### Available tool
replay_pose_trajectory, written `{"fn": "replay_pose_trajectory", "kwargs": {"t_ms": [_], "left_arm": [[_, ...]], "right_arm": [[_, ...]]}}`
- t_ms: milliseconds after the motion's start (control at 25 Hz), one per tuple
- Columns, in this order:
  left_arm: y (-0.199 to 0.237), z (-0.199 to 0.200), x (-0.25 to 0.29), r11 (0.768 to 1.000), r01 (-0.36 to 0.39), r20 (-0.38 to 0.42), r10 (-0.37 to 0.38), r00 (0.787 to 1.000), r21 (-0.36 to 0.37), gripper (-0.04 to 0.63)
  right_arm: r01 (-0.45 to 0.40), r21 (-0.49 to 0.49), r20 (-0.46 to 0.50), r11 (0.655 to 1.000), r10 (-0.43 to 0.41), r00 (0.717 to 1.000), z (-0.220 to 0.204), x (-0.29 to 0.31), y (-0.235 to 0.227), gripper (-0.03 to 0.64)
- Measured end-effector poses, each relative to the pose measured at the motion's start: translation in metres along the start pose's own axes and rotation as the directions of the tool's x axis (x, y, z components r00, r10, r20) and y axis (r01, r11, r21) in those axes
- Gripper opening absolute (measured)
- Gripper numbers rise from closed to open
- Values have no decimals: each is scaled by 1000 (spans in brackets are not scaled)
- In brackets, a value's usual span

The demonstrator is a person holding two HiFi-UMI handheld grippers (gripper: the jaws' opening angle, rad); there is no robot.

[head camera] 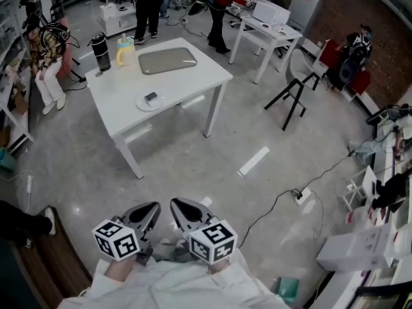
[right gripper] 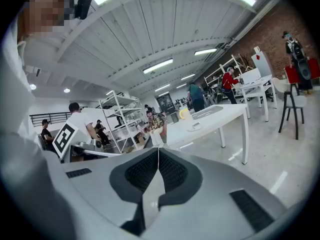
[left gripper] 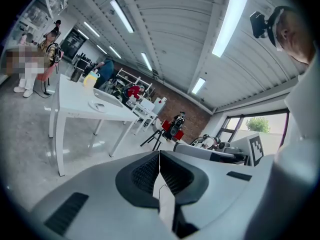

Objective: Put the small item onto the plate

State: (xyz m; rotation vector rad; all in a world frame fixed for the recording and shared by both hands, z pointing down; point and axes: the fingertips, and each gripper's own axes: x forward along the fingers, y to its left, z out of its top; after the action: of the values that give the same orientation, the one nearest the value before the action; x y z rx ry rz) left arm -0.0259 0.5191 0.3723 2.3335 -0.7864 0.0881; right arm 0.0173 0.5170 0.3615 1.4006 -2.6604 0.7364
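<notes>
On the white table (head camera: 193, 76) a small white plate (head camera: 149, 103) lies near the front edge, and a small dark item (head camera: 150, 97) rests on it. The same plate (right gripper: 193, 127) shows far off in the right gripper view. My left gripper (head camera: 154, 206) and right gripper (head camera: 175, 205) hang side by side close to my body, well short of the table. Both are shut with nothing between their jaws. The left gripper (left gripper: 159, 154) and the right gripper (right gripper: 158, 151) show their pads pressed together in their own views.
A grey tray (head camera: 167, 60), a yellow jug (head camera: 125, 51) and a black bottle (head camera: 101, 53) stand at the table's far side. People stand and sit around the room. A black stool (head camera: 295, 95) and a cable with a power strip (head camera: 301, 194) lie to the right.
</notes>
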Motion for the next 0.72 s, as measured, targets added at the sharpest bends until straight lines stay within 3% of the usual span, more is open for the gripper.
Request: {"fn": "replay_pose_trajectory", "kwargs": {"t_ms": [120,280,720], "left_arm": [[-2,-3,4,1000,-16,1,16,1000,-5,12],[-7,-16,8,998,-45,-18,46,999,49,14],[25,-1,34,998,-60,-44,60,997,13,12]], "right_arm": [[-16,-5,-18,1000,16,1000,-3,-5,-2,17],[-10,13,-24,1000,11,1000,-12,-12,-12,17],[27,60,-58,998,-23,998,-8,14,-45,17]]}}
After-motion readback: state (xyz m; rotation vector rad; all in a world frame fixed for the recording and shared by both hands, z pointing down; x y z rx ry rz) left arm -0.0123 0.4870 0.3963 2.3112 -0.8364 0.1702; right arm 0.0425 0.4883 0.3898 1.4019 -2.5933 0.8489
